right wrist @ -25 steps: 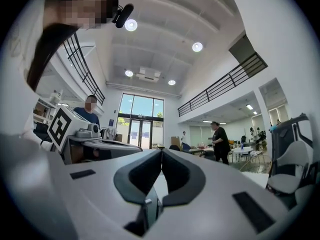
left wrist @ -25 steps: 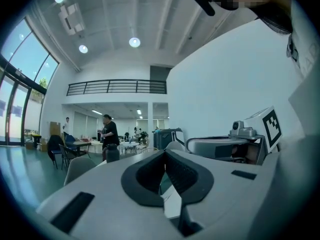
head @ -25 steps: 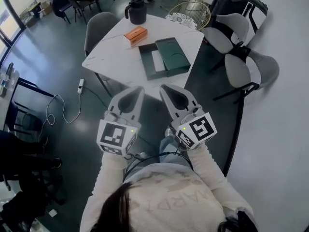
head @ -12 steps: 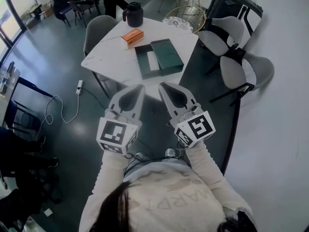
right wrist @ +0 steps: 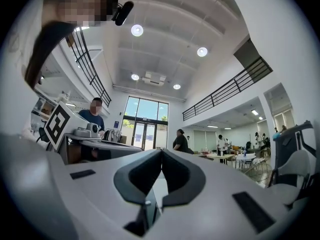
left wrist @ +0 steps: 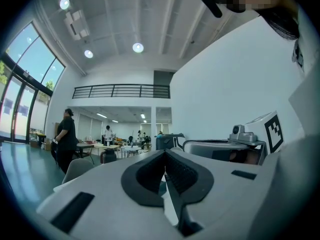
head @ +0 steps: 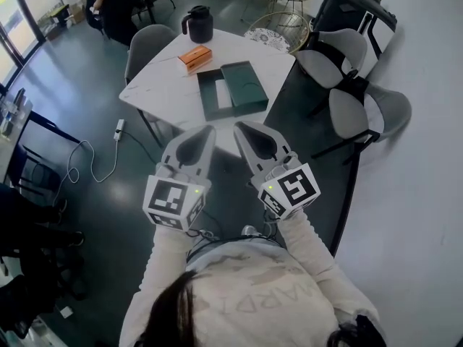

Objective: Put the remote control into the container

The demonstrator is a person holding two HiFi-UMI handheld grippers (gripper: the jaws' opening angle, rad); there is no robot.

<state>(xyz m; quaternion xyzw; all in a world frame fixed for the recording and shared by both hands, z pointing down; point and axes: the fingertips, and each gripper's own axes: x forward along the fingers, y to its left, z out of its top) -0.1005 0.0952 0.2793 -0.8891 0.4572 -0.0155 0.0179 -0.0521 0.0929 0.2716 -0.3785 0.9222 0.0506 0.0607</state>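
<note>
Head view: remote control point(head: 222, 92) in container point(head: 205, 97), far beyond left gripper point(head: 210, 129), right gripper point(head: 237, 125), jaws together.

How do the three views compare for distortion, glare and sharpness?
Head view: evenly lit, fairly sharp, white table bright but readable. Left gripper view: strong fisheye, black corners, ceiling lights flare slightly. Right gripper view: same fisheye, tall windows bright, distant room soft.

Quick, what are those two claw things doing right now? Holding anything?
Left gripper: closed, holding nothing.
Right gripper: closed, holding nothing.
</note>
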